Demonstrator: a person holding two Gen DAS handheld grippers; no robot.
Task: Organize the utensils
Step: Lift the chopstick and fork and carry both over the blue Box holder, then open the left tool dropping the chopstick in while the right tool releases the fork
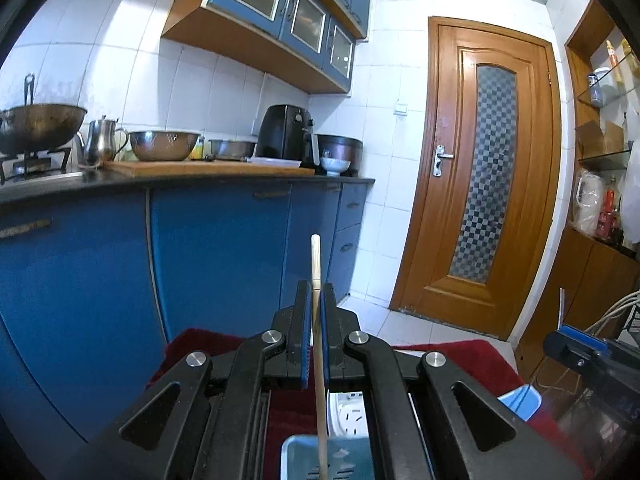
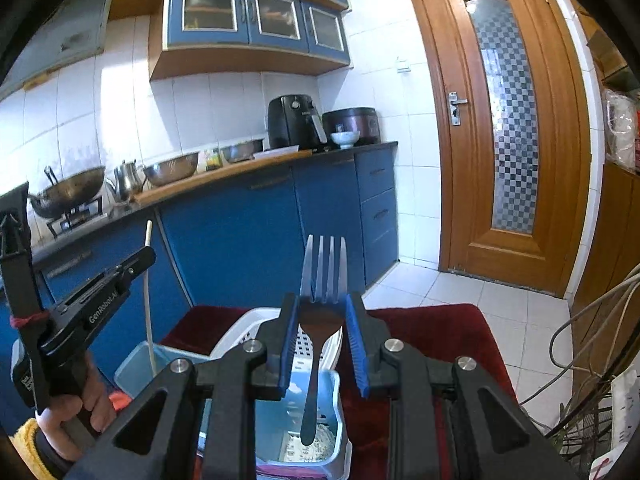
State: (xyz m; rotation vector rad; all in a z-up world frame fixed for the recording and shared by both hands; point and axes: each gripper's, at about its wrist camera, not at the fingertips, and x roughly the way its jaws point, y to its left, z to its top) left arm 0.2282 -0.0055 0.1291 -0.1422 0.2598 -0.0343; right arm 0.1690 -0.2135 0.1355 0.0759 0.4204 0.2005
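A home kitchen; blue base cabinets [image 1: 208,248] run under a dark countertop [image 1: 192,180] across the middle of the left wrist view, with blue glass-fronted wall cabinets [image 1: 288,8] at the upper centre; white tiles cover the wall; at the far left a wok [image 1: 40,126] sits on a gas stove [image 1: 32,164], beside a steel kettle [image 1: 102,140] and steel bowl [image 1: 164,145]; a black air fryer [image 1: 284,132] stands mid-frame; a wooden door [image 1: 484,176] fills the right.
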